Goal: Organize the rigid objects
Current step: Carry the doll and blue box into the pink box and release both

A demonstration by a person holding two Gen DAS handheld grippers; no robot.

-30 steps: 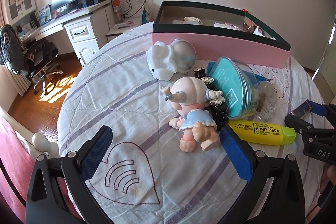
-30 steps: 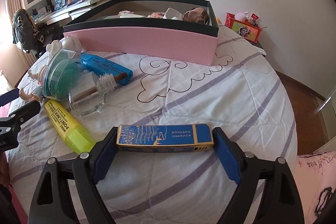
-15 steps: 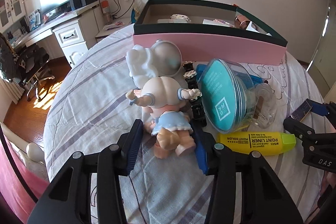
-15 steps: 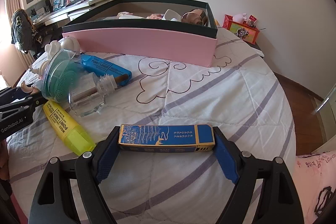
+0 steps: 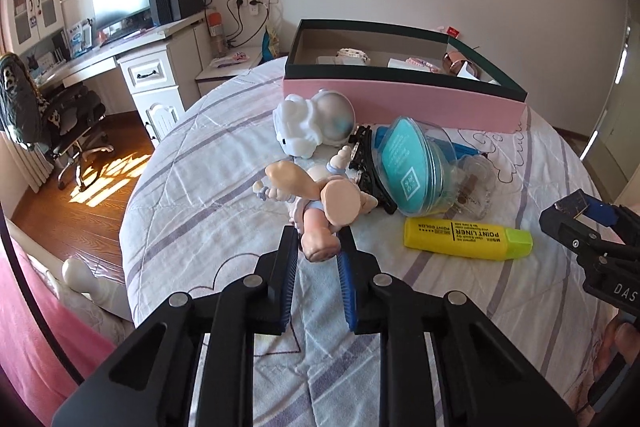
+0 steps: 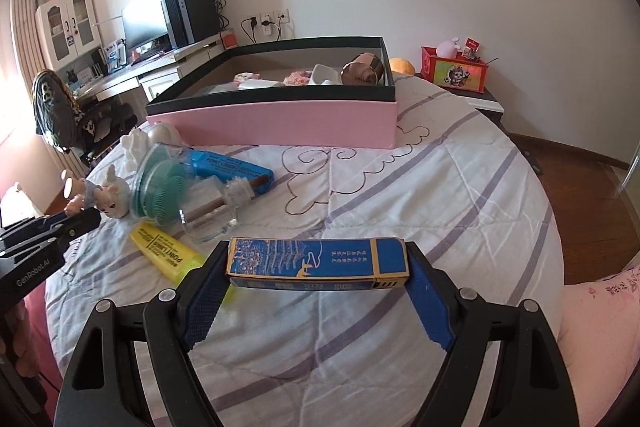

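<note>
My left gripper [image 5: 318, 247] is shut on one leg of a small doll figurine [image 5: 320, 195] in a pale blue dress, which hangs tipped forward just above the striped bedcover. My right gripper [image 6: 318, 267] is shut on the two ends of a long blue box [image 6: 318, 261], held level above the cover. In the right wrist view the doll [image 6: 102, 197] and the left gripper's black fingers [image 6: 76, 225] show at far left. The pink storage box [image 5: 400, 83] with a dark green rim stands at the back, holding several small items.
Beside the doll lie a white astronaut figure [image 5: 312, 123], a clear case with a teal brush [image 5: 412, 171], a black comb [image 5: 372, 175], a yellow highlighter [image 5: 468, 235], a blue highlighter [image 6: 228, 167] and a clear bottle [image 6: 212, 207]. The bed edge drops to a wooden floor [image 5: 76, 203] on the left.
My left gripper moved forward around the doll, its jaws closed on a leg and the doll tipped over and rose off the cover. The right gripper kept its hold on the blue box and lifted slightly.
</note>
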